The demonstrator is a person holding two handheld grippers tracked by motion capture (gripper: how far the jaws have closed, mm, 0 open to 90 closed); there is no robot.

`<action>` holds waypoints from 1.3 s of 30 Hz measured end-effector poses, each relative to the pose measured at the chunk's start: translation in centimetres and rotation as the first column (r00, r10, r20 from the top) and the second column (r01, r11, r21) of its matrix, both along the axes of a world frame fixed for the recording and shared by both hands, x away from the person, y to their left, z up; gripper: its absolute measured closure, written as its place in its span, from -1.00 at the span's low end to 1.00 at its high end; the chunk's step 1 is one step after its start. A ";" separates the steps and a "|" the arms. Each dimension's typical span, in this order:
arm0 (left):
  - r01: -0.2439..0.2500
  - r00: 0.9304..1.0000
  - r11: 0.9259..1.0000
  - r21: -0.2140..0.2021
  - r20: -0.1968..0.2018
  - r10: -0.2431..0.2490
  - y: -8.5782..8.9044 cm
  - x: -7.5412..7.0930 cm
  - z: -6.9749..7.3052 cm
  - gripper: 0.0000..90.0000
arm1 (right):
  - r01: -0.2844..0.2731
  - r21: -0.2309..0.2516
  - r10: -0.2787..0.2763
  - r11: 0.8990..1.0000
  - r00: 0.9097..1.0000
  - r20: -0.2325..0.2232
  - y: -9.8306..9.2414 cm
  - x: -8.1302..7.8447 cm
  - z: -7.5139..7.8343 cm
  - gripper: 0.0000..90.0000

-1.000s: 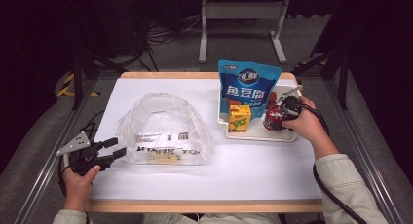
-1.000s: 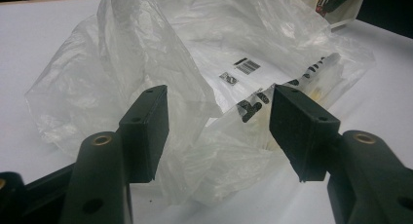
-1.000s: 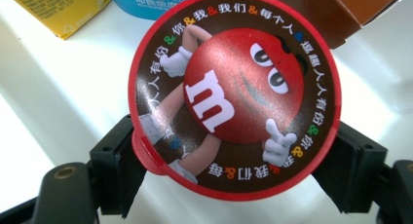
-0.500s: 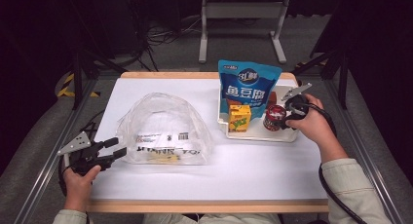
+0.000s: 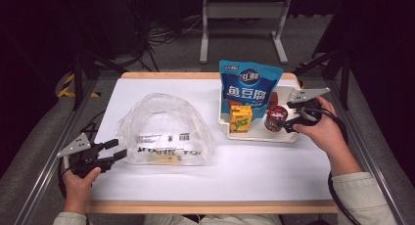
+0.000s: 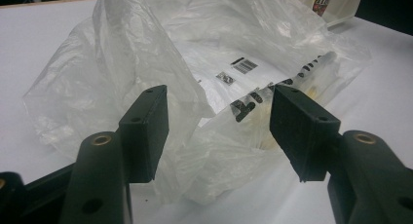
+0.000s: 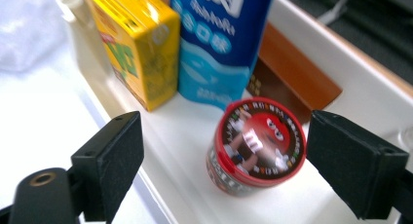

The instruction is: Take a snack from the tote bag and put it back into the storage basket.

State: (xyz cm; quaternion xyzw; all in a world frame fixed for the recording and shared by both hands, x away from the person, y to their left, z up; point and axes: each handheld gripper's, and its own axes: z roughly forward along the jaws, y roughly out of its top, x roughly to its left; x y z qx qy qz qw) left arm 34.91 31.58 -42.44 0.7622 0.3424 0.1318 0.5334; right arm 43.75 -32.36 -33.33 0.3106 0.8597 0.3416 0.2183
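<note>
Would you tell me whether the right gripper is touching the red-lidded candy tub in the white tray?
Apart. In the right gripper view, the right gripper has its jaws wide open, and white tray floor shows between each pad and the candy tub.

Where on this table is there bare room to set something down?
Bare table runs along the near edge, in front of the bag and tray, and behind the bag at far left. The tray is crowded: pouch, carton, tub.

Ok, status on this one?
Both tongs open: left at the plastic bag, right just opened, above the red candy tub. Nothing blocking.
</note>
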 end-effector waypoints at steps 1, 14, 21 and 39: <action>-0.001 1.000 1.000 0.002 -0.001 0.001 -0.1 0.0 0.0 -0.11 | -0.011 0.016 0.011 1.000 1.000 0.013 0.1 -0.3 0.1 -0.66; 0.014 1.000 1.000 0.016 0.006 -0.014 -0.4 0.0 0.2 -0.11 | -0.101 0.152 0.085 0.983 0.991 0.105 1.7 -4.3 0.0 -0.66; 0.011 1.000 1.000 0.018 0.008 -0.012 -0.4 0.0 0.2 -0.13 | -0.121 0.189 0.098 0.974 0.987 0.124 2.1 -5.7 -1.0 -0.64; 0.017 1.000 1.000 0.015 0.013 -0.017 -0.4 -0.2 0.2 -0.13 | -0.147 0.328 0.103 0.933 0.984 0.148 2.4 -7.5 -4.9 -0.61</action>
